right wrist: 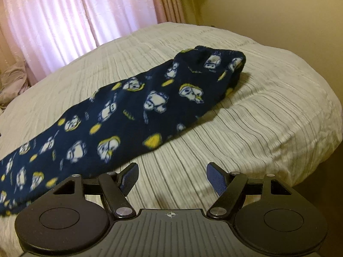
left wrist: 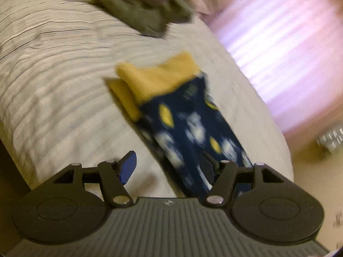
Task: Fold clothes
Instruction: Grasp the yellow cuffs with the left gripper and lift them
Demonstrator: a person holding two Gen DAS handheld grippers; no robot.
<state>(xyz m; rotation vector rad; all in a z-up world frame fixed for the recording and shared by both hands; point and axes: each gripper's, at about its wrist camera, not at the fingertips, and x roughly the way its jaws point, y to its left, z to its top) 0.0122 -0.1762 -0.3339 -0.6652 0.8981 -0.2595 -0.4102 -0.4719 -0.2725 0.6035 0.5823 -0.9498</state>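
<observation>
Navy fleece pajama pants (right wrist: pixel 133 107) with a white and yellow print lie stretched across the bed, waist end bunched at the far right. In the left wrist view, which is blurred, the pants (left wrist: pixel 193 132) end in yellow cuffs (left wrist: pixel 154 81). My left gripper (left wrist: pixel 169 160) is open, just above the pants near their leg part; the right finger overlaps the fabric. My right gripper (right wrist: pixel 172 173) is open and empty, over bare bedspread just in front of the pants.
The bed has a cream ribbed bedspread (right wrist: pixel 246 128). A grey-green garment pile (left wrist: pixel 145 8) lies at the far end of the bed. Pink curtains (right wrist: pixel 75 15) hang behind. The bed's edge (right wrist: pixel 310 160) drops off at the right.
</observation>
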